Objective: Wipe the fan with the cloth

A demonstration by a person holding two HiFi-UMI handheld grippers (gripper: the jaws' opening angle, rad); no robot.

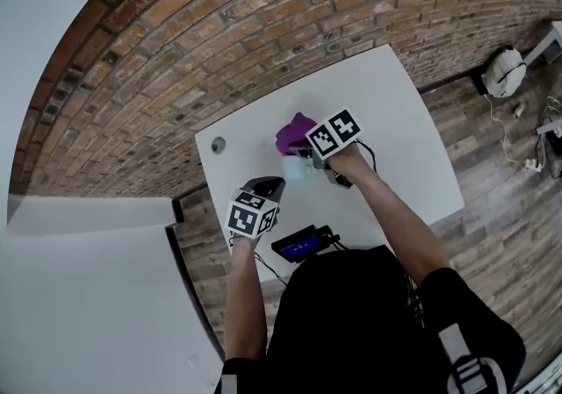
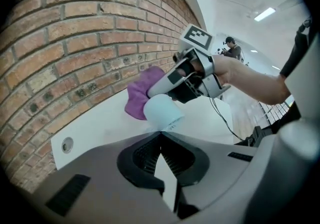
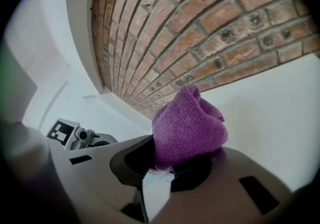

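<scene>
Both claws are closed as we hold them in front of a red brick wall (image 1: 219,32), over a large white square surface (image 1: 404,120) pushed against it. Our right claw (image 3: 159,170) pinches a bunched purple terry cloth (image 3: 187,128), which bulges out beyond its jaws. Our left claw (image 2: 160,135) has its jaws pressed together, with a small pale blue rounded plastic fan (image 2: 162,111) right at their tips. We cannot tell whether they nip an edge of it. The fan is over the surface, toward the wall, between our two claws. In the left gripper view the cloth is just behind it and looks close against it.

We judge the preparation done, with the cloth in grip and brought up to the fan. The wiping itself looks barely started or not yet begun, so nearly all of the fan is left to wipe.
</scene>
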